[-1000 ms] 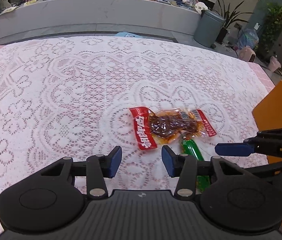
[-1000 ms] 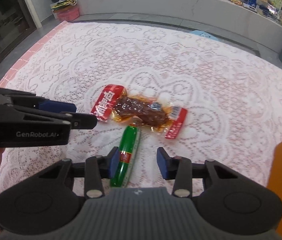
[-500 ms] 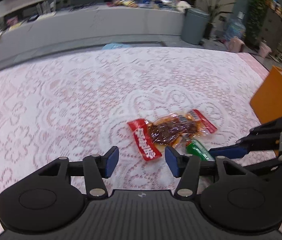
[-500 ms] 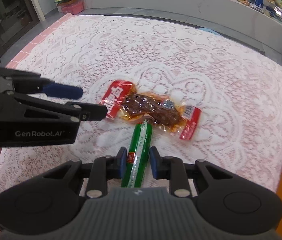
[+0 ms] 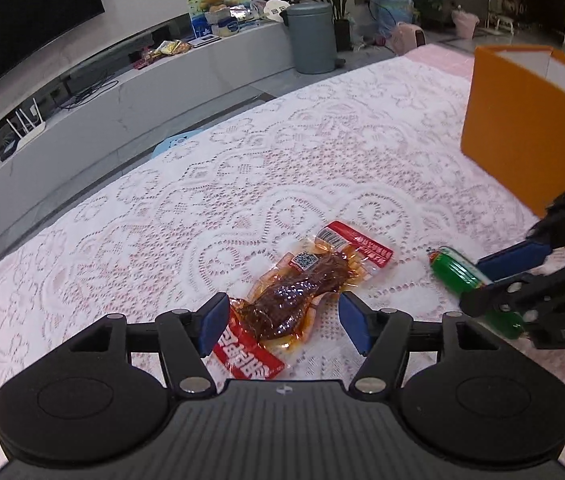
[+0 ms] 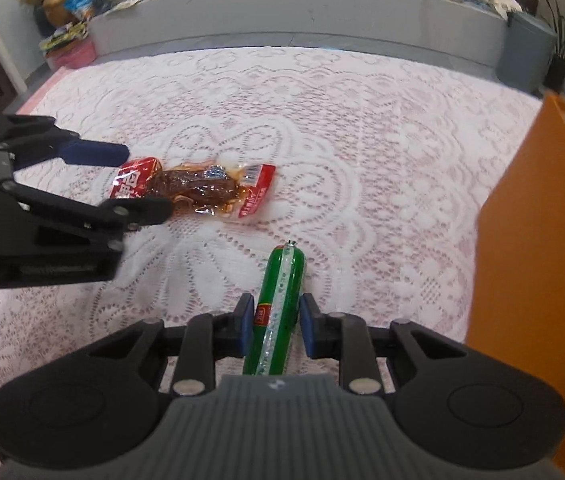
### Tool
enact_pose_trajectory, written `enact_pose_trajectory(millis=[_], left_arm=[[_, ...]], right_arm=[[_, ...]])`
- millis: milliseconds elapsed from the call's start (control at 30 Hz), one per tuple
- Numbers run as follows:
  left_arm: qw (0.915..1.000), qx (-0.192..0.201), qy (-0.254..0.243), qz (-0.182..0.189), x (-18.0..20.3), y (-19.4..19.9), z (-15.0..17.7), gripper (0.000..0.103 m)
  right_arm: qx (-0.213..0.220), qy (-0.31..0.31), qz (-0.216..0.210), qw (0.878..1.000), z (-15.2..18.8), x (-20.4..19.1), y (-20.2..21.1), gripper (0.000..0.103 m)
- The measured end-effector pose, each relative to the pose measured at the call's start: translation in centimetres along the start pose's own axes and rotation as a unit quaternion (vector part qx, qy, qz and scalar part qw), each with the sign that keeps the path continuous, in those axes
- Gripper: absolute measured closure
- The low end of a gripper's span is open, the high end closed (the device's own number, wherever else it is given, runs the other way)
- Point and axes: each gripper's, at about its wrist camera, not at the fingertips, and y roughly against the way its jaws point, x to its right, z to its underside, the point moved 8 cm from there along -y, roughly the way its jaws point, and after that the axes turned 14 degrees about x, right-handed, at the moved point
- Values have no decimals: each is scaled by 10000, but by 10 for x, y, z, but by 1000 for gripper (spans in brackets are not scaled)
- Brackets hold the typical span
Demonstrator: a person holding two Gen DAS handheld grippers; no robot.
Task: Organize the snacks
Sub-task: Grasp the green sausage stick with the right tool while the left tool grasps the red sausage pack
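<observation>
- Two snacks are out: one green sausage (image 6: 280,304) and one meat pack (image 5: 302,292), red at both ends and clear in the middle.
- One orange box (image 5: 530,120) stands on the table, open at the top.
- The right tongs (image 6: 272,326) are closed narrowly on the sausage, one blue pad on each side of it; the stick runs forward between the fingers, its clipped tip pointing away from the camera.
- In the left view the sausage (image 5: 458,270) juts out of the right tongs (image 5: 494,276), off to the right of the left tongs.
- The left tongs (image 5: 282,322) stand wide, holding nothing; the near red end of the meat pack lies between the two pads, and I cannot tell whether they touch it.
- From the right view the left tongs (image 6: 142,182) sit ahead and to the left, with the meat pack (image 6: 198,188) at their tips.
- The box (image 6: 538,280) is just to the right of the right tongs.
- The table is covered with a white lace cloth (image 5: 242,168) over pink.
- Beyond it runs one long grey bench (image 5: 154,84) with packets, a soft bear and a white router on top; above it is a dark screen (image 5: 22,12).
- One grey bin (image 5: 310,36) stands at the bench end, with potted plants beside it.
</observation>
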Motion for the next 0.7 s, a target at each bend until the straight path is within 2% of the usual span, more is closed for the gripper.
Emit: enact_pose_trajectory(millis=[167,267,333,433,533,600,633,667,700], left_arm=[[9993,-234,-290,-91,-1,-16,9,29],[9994,-202,-280,-55,-5,-20,9,24],[9995,-238,-211,29,-7,-23,7,22],[9993,-316,160,134,-12,-28,8,22],[9983,-259,500,155,-16,-28,9,30],[9986,-193,460,167,-15,-26,9,38],[9987,-181,437,197,-13,-24,8,48],[9987,-203,430,199,-12,-22,7,54],[9988,-231,404,156,-10,-22,6,55]], right_arm=[[125,-87,-47,9999,0,-2,-1,79],[153,-16,-23,9999,0,-5,-4,79],[101,-37,-36,9999,1,-5,-7,79],[105,-119,-63,9999,2,-5,-9,76],[115,-100,-65,9999,2,-6,-8,76],[117,-88,-56,9999,2,-6,-8,76],[119,-84,-55,9999,2,-6,-9,76],[123,-75,-56,9999,2,-6,-8,76],[127,-62,-57,9999,2,-6,-8,76]])
